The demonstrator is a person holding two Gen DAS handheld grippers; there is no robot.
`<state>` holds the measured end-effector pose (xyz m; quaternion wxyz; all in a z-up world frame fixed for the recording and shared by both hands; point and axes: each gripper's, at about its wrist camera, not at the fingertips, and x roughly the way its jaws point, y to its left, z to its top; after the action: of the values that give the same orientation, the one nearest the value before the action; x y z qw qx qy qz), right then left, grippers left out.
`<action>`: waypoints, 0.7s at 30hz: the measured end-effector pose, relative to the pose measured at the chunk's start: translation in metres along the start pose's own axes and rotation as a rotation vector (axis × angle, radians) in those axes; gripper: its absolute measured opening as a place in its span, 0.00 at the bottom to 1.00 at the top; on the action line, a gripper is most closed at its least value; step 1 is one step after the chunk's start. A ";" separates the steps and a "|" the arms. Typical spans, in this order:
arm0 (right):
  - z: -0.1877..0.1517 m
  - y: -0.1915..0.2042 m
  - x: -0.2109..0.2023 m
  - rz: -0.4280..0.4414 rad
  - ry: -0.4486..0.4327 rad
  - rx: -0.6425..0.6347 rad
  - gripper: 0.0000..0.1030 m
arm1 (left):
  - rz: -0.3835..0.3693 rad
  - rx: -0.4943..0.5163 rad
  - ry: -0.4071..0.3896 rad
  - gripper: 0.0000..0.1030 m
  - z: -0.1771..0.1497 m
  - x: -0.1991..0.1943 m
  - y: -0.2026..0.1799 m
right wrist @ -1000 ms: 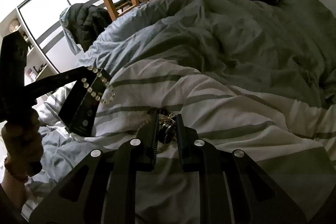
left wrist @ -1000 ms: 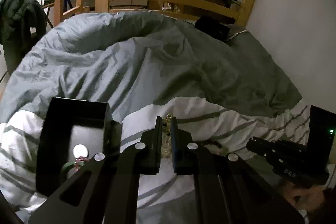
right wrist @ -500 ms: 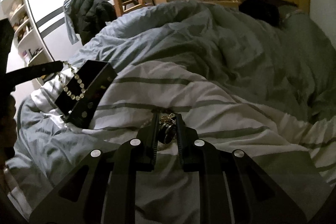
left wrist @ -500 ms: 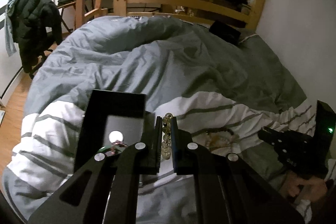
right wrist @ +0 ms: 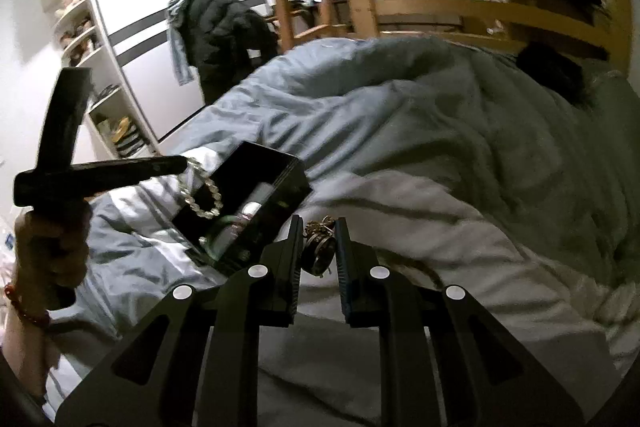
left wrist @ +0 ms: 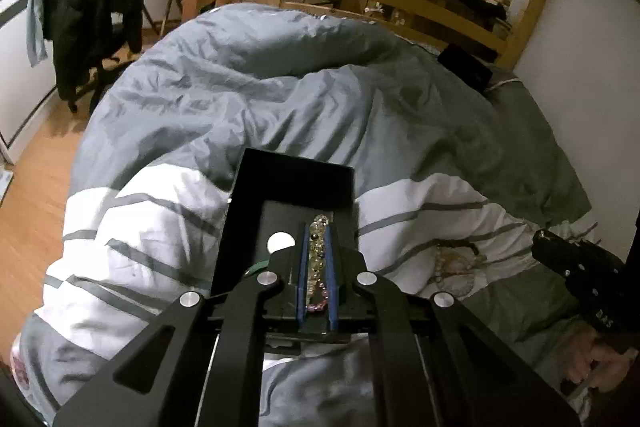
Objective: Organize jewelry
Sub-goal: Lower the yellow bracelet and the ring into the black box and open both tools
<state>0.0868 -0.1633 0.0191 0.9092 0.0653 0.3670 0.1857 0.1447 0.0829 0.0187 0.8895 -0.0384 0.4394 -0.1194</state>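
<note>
The left gripper (left wrist: pixel 318 259) is clamped on a beaded bracelet (left wrist: pixel 317 255), which runs lengthwise between the blue pads along the 12-to-6 o'clock line. In the left wrist view, the open black box (left wrist: pixel 296 183) lies directly beneath and ahead of the fingertips, toward 12 o'clock, its long axis roughly parallel to the fingers. The right wrist view shows the bracelet hanging as a loop over the box's open top (right wrist: pixel 204 195).

The right gripper (right wrist: pixel 318 247) is clamped on a dark ring-like piece with a small chain (right wrist: pixel 318 249). From it, the box (right wrist: pixel 256 195) lies at about 10 o'clock, just beside the left fingertip, with its long axis slanting toward 1 o'clock.

The left gripper is nearer, over the box interior. More jewelry (left wrist: pixel 456 267) remains on the striped duvet (left wrist: pixel 160 227), at 3 o'clock from the left gripper.
</note>
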 end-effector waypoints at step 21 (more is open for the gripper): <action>0.068 0.072 0.088 0.137 0.109 0.078 0.16 | -0.057 -0.151 0.165 0.08 -0.008 0.031 0.054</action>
<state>0.1710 -0.0623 0.0301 0.8697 0.1150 0.4177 0.2363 0.1667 0.1277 -0.0196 0.8411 -0.1080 0.5176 -0.1141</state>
